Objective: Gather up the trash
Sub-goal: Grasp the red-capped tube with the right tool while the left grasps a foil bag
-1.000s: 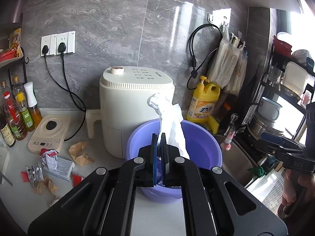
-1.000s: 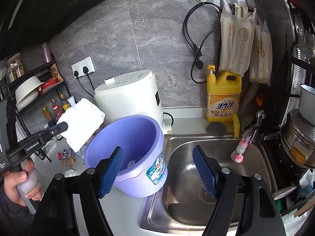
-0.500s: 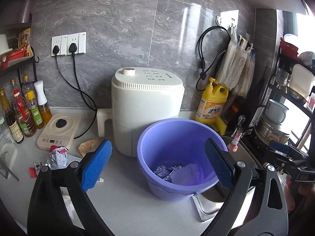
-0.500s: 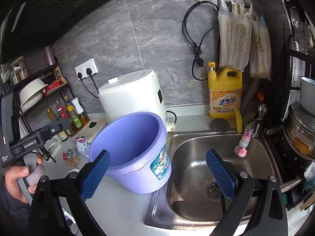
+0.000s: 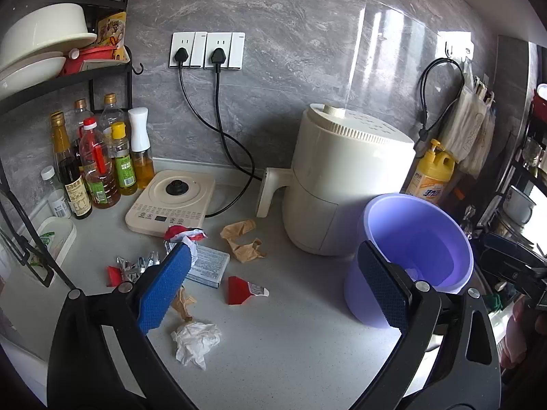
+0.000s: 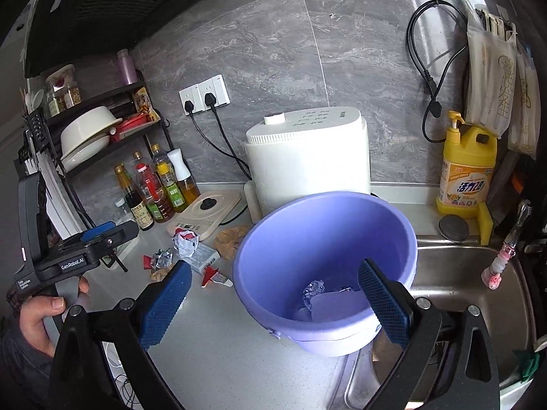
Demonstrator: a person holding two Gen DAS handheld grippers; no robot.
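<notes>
Left gripper (image 5: 273,294) jaws spread wide, nothing between the blue pads, hanging above the counter (image 5: 290,352) with the trash scatter just ahead. Right gripper (image 6: 273,302) also fully spread, empty, pointed at the purple bucket (image 6: 324,239), whose near rim sits between its fingers in the right wrist view. The bucket stands on the counter at the sink (image 6: 461,294) edge, in front of the white air fryer (image 6: 307,157); inside it are crinkled foil (image 6: 312,288) and a pale sheet. Loose trash on the counter, left of the bucket: crumpled white tissue (image 5: 196,340) nearest the left gripper, red sachet (image 5: 244,290), flat white box (image 5: 208,266) with a red-and-white wrapper (image 5: 184,235) on its far end, crumpled brown paper (image 5: 242,242) toward the air fryer, silver foil wrappers (image 5: 136,264), and a small brown scrap (image 5: 183,304) partly behind the left finger. Behind the trash sit a cream induction cooker (image 5: 171,201) and a cluster of oil and sauce bottles (image 5: 99,160). Yellow detergent bottle (image 6: 466,167) stands by the sink.
</notes>
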